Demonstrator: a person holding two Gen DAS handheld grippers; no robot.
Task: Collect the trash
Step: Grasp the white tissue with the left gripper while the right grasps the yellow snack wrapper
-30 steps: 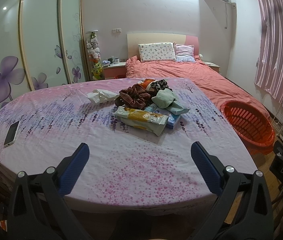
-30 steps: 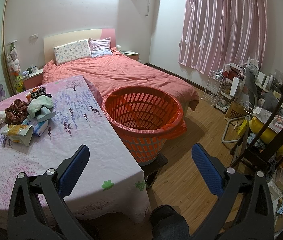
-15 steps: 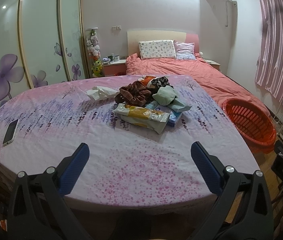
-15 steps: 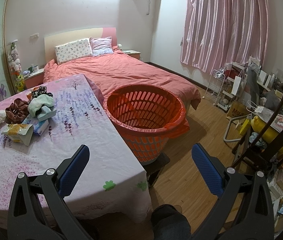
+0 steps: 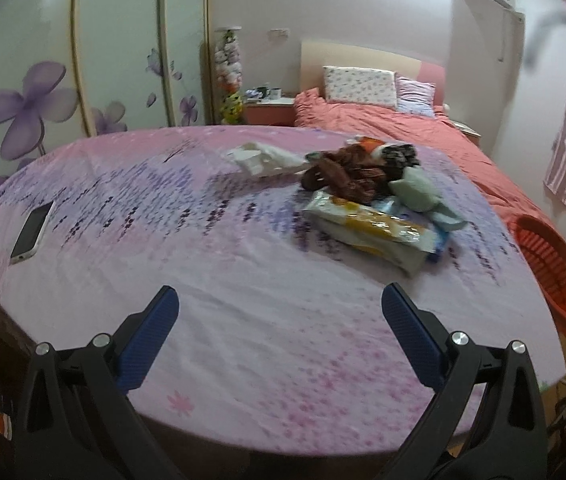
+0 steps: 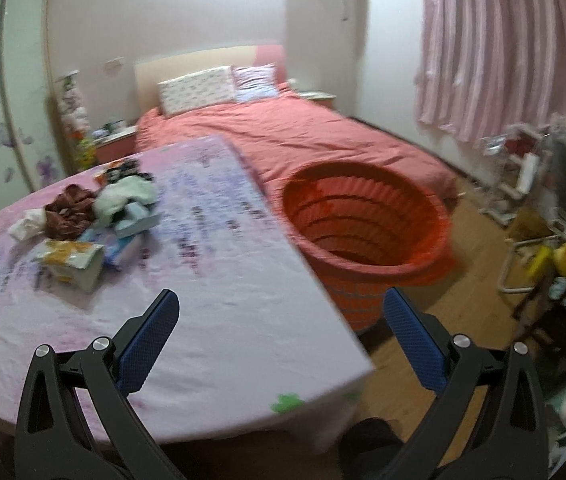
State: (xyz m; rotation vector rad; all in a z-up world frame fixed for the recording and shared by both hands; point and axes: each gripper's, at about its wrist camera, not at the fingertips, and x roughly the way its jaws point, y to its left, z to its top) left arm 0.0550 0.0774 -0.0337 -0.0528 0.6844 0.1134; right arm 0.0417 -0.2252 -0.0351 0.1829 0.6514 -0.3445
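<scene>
A pile of litter lies on the pink floral tablecloth (image 5: 203,240): a yellow and white wrapper pack (image 5: 375,232), a crumpled white tissue (image 5: 263,158), brown scrunched cloth (image 5: 343,174) and a pale green piece (image 5: 415,192). The same pile (image 6: 99,216) shows at the left of the right wrist view. An orange basket (image 6: 367,236) stands on the floor beside the table's right edge. My left gripper (image 5: 279,320) hangs open over the near table edge, well short of the pile. My right gripper (image 6: 281,322) is open above the table corner, the basket ahead to its right.
A phone (image 5: 31,230) lies at the table's left edge. Behind the table is a bed with a red cover (image 6: 303,136). Wardrobe doors (image 5: 83,60) stand at the left, pink curtains (image 6: 499,48) at the right. Shelves and clutter (image 6: 555,216) crowd the far right floor.
Both grippers have moved forward and leftward over the table; the pile now sits more to the right in the left view, and the basket appears nearer in the right view. Both stay open.
</scene>
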